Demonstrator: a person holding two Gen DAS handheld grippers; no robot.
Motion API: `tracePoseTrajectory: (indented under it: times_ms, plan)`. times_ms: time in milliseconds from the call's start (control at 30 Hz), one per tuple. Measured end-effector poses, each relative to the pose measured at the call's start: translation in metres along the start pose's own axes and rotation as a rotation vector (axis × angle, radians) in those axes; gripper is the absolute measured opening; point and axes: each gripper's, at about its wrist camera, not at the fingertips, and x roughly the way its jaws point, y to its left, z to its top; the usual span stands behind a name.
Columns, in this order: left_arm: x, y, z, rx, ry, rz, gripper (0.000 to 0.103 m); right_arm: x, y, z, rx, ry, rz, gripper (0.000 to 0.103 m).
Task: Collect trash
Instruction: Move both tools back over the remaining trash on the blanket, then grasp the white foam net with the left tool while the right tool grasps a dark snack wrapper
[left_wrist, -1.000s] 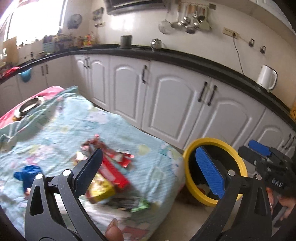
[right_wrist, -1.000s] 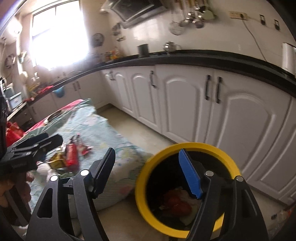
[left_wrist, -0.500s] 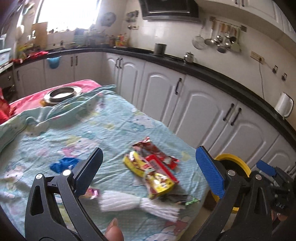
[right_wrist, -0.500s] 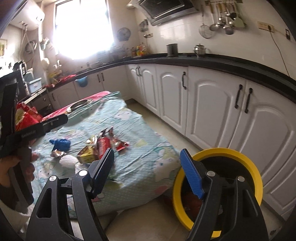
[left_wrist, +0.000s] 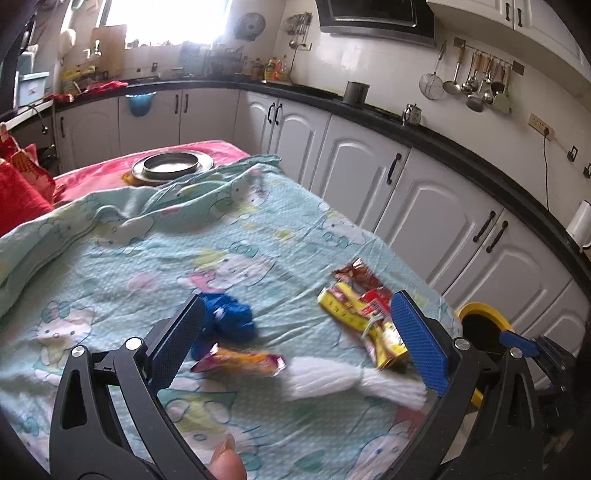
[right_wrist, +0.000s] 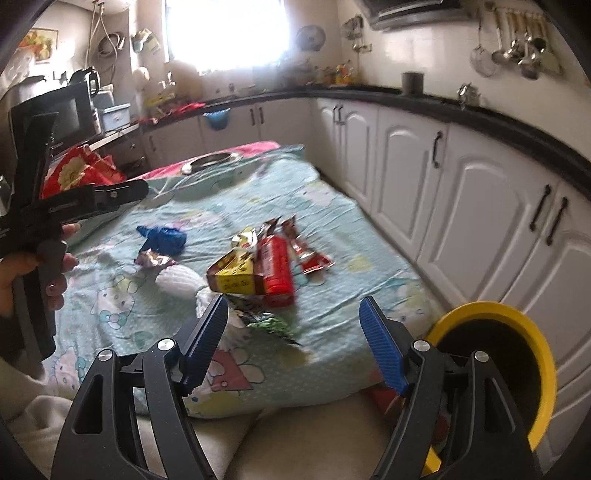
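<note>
Our left tool (left_wrist: 295, 347) stands wide open with nothing held. Between its jaws, on the light-blue cartoon cloth (left_wrist: 229, 236) that covers the surface, lies the trash: nearest, a white fluffy bundle (left_wrist: 332, 376) and a small orange-and-pink wrapper (left_wrist: 240, 360) touching its left end. Just past the left jaw sits a crumpled blue piece (left_wrist: 231, 317); just past the right jaw lies a heap of yellow and red wrappers (left_wrist: 365, 314).

Our right tool (right_wrist: 295, 338) is also spread wide and empty. Just ahead of its left jaw lies a green-and-dark wrapper (right_wrist: 266, 323) near the cloth's front edge, with the same yellow and red wrappers beyond it and the blue piece farther off to the left. To the right of the right jaw, down on the floor beside the surface, stands the yellow-rimmed bin (right_wrist: 517, 354), its inside dark.

Farther along the surface, beyond the cloth, a round metal dish (left_wrist: 171, 166) rests on a pink cover (left_wrist: 96, 177). White cabinets (left_wrist: 424, 206) under a black worktop curve round behind.
</note>
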Motion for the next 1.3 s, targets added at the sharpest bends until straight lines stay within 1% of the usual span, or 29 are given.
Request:
tracePoseTrajectory:
  times_ms: [133, 200, 233, 367, 533, 600, 633, 667, 700, 733, 833, 900, 967, 1000, 1033, 1067, 1133, 1267, 1300]
  plan:
    - [-0.001, 0.003, -0.012, 0.061, 0.024, -0.003, 0.091, 0.016, -0.001, -0.001, 0.001, 0.042, 0.027, 0.071]
    - [-0.001, 0.003, -0.023, 0.094, 0.039, -0.007, 0.085, 0.022, 0.001, -0.002, -0.007, 0.055, 0.033, 0.071]
    - [0.001, 0.004, -0.027, 0.097, 0.050, -0.013, 0.080, 0.025, 0.002, -0.002, -0.012, 0.060, 0.038, 0.071]
    - [0.010, 0.006, -0.046, 0.089, 0.102, -0.059, 0.071, 0.037, 0.006, -0.006, -0.040, 0.101, 0.053, 0.061]
    - [0.023, 0.005, -0.061, 0.075, 0.151, -0.130, 0.064, 0.048, 0.008, -0.011, -0.071, 0.140, 0.069, 0.050]
    - [0.029, 0.005, -0.064, 0.072, 0.164, -0.154, 0.063, 0.053, 0.008, -0.012, -0.077, 0.153, 0.083, 0.041]
    - [0.032, 0.004, -0.065, 0.068, 0.170, -0.159, 0.062, 0.054, 0.009, -0.012, -0.077, 0.158, 0.095, 0.039]
    - [0.036, 0.004, -0.066, 0.059, 0.182, -0.172, 0.060, 0.055, 0.009, -0.013, -0.082, 0.165, 0.112, 0.032]
    - [0.039, 0.004, -0.066, 0.051, 0.191, -0.181, 0.059, 0.056, 0.011, -0.013, -0.089, 0.169, 0.115, 0.029]
    - [0.044, 0.005, -0.067, 0.035, 0.205, -0.185, 0.058, 0.056, 0.012, -0.013, -0.098, 0.169, 0.113, 0.029]
    - [0.051, 0.008, -0.068, 0.009, 0.218, -0.193, 0.057, 0.056, 0.012, -0.015, -0.103, 0.177, 0.121, 0.028]
    - [0.055, 0.008, -0.068, 0.001, 0.219, -0.202, 0.052, 0.056, 0.011, -0.017, -0.094, 0.184, 0.129, 0.024]
    - [0.060, 0.008, -0.068, -0.012, 0.229, -0.208, 0.041, 0.056, 0.009, -0.018, -0.078, 0.189, 0.140, 0.023]
    - [0.062, 0.008, -0.068, -0.013, 0.232, -0.206, 0.038, 0.055, 0.008, -0.018, -0.075, 0.189, 0.140, 0.015]
    - [0.064, 0.007, -0.068, -0.014, 0.235, -0.203, 0.032, 0.056, 0.007, -0.018, -0.072, 0.193, 0.142, 0.007]
    - [0.064, 0.007, -0.069, -0.016, 0.238, -0.204, 0.025, 0.055, 0.006, -0.018, -0.060, 0.198, 0.154, 0.005]
    - [0.066, 0.009, -0.069, -0.028, 0.243, -0.208, 0.019, 0.055, 0.004, -0.018, -0.045, 0.200, 0.159, 0.005]
    - [0.064, 0.011, -0.070, -0.034, 0.242, -0.209, 0.018, 0.048, 0.003, -0.017, -0.041, 0.178, 0.155, 0.006]
    - [0.063, 0.011, -0.070, -0.032, 0.239, -0.209, 0.017, 0.047, 0.001, -0.016, -0.035, 0.170, 0.155, 0.009]
